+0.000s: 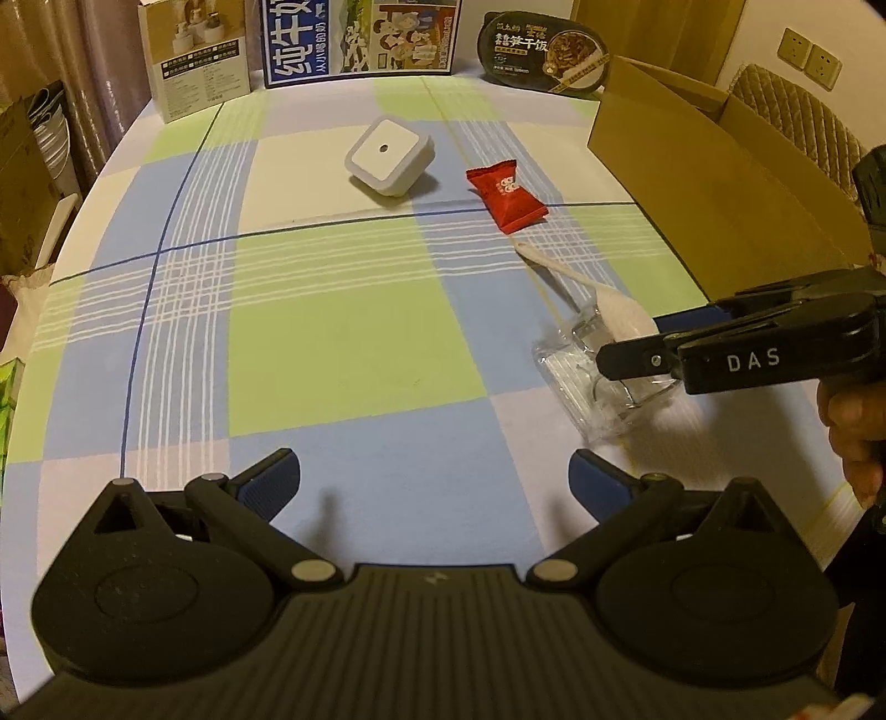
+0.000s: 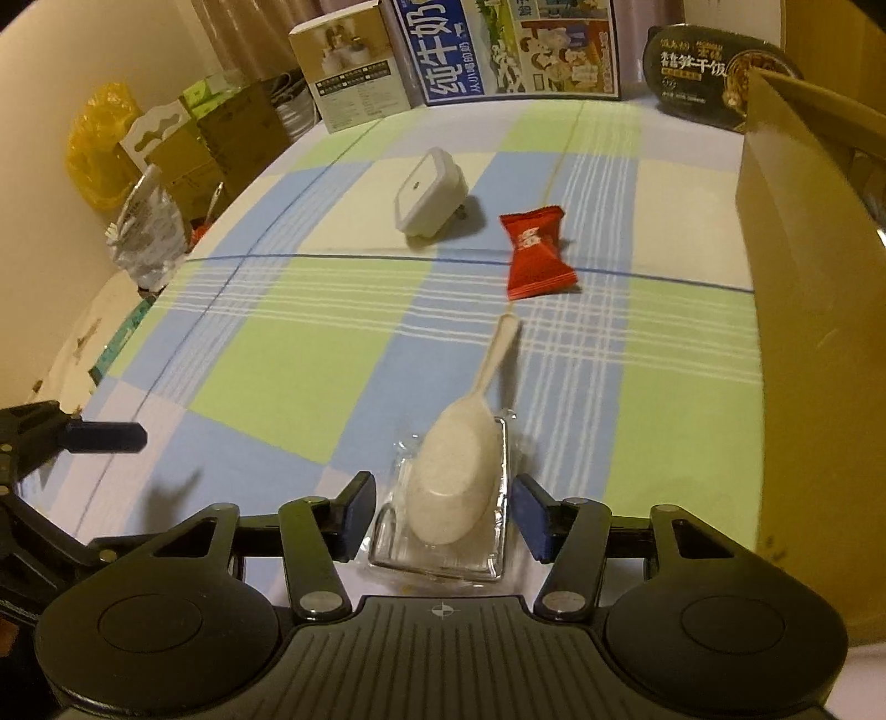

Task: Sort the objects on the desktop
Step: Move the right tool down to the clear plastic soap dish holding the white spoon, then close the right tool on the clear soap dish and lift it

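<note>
Clear glass dish lies flat, cream spoon resting inside.

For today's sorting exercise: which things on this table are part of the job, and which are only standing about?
Job: glass dish between the right gripper fingers, spoon, red packet, white plug light, cardboard box.
Standing about: milk carton, black meal tub, beige box.

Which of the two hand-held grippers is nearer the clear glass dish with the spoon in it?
The right. Its hand-held gripper has a finger on each side of the dish; the left one hangs open over bare cloth beside it.
</note>
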The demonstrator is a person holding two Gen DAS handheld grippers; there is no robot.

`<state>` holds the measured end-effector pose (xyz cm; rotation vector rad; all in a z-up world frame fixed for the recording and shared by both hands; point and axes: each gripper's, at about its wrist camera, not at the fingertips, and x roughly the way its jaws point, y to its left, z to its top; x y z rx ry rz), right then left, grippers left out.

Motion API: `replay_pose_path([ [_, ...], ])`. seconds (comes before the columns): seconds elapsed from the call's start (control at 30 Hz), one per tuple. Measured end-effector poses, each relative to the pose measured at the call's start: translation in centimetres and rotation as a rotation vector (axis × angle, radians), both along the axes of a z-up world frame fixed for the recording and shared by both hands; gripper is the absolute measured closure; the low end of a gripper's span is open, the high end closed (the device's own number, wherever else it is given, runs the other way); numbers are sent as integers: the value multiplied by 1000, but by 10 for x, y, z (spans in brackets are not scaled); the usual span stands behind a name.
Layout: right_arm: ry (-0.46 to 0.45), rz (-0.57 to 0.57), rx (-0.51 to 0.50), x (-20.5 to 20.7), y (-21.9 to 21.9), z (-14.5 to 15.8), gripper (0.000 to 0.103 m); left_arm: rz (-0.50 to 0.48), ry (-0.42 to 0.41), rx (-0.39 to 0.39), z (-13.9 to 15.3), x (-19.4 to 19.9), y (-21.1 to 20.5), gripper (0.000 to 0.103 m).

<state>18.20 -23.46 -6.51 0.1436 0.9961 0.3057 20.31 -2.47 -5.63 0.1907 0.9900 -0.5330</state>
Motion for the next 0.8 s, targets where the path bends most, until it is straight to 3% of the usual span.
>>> replay_pose_path([
  [0.2,4,34,45,-3,23,-2,61,19,8,1,-3,-3,10,1],
  [0.33,-9,52,27,-4,36,-4,61,34,14,-1,-4,-4,17,1],
  [0.6,-120,75,-40,-3,45,9,61,44,28,-8,-11,-7,21,1],
  [0.8,-111,104,-51,8,53,2,61,39,29,-35,-12,-6,18,1],
])
